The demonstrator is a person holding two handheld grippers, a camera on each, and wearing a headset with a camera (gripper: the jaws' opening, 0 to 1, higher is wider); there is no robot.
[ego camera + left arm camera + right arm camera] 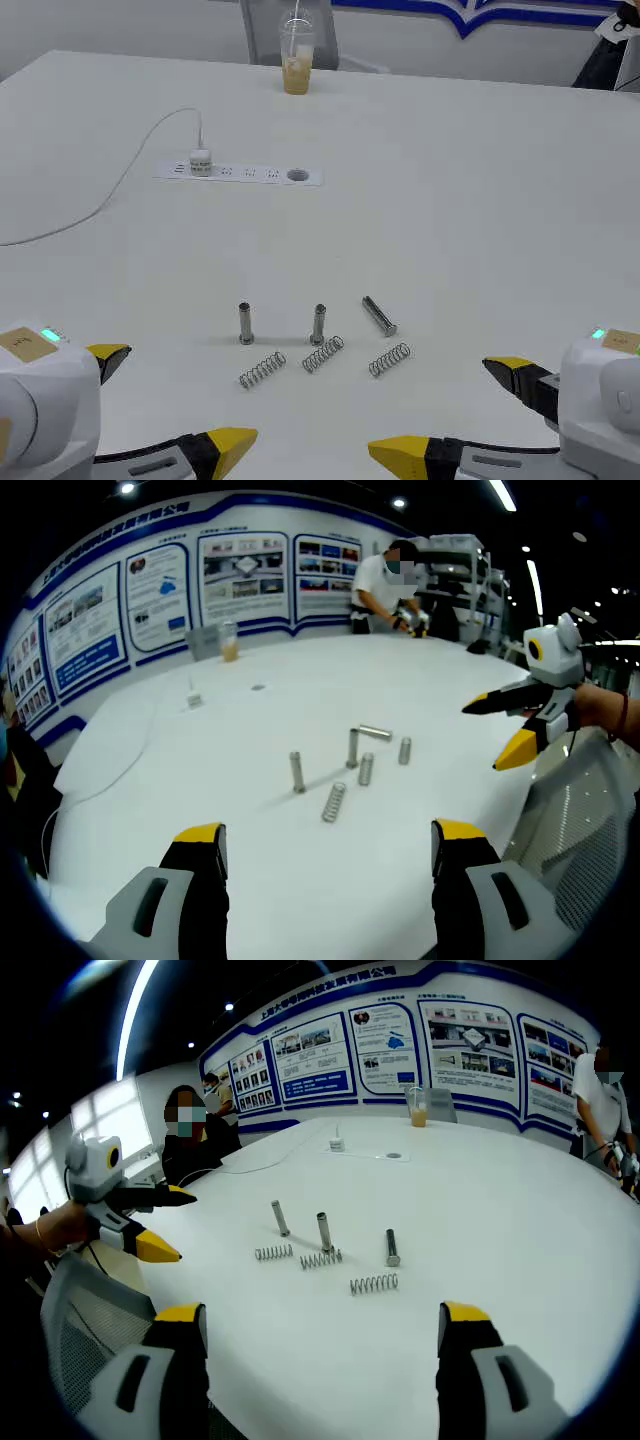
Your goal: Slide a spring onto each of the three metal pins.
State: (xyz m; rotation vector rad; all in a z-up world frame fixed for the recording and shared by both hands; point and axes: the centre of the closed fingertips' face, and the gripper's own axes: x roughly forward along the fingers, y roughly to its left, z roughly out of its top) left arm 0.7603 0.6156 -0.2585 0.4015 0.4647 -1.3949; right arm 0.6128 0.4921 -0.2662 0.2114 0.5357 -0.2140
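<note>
A broad white counter (480, 180) is seen stretching toward the far wall. A white power strip (240, 173) is laid flat on it, with a plug inserted and a cable (125, 178) trailed off to the left. A clear cup (297, 62) of tan drink is set near the far edge, in front of a grey chair (262, 30). The wall is covered by blue-trimmed poster boards (400, 1045). The room is lit by ceiling strip lights (135, 1010) and a window (110, 1115). A mesh chair (85, 1320) is placed beside the counter.
</note>
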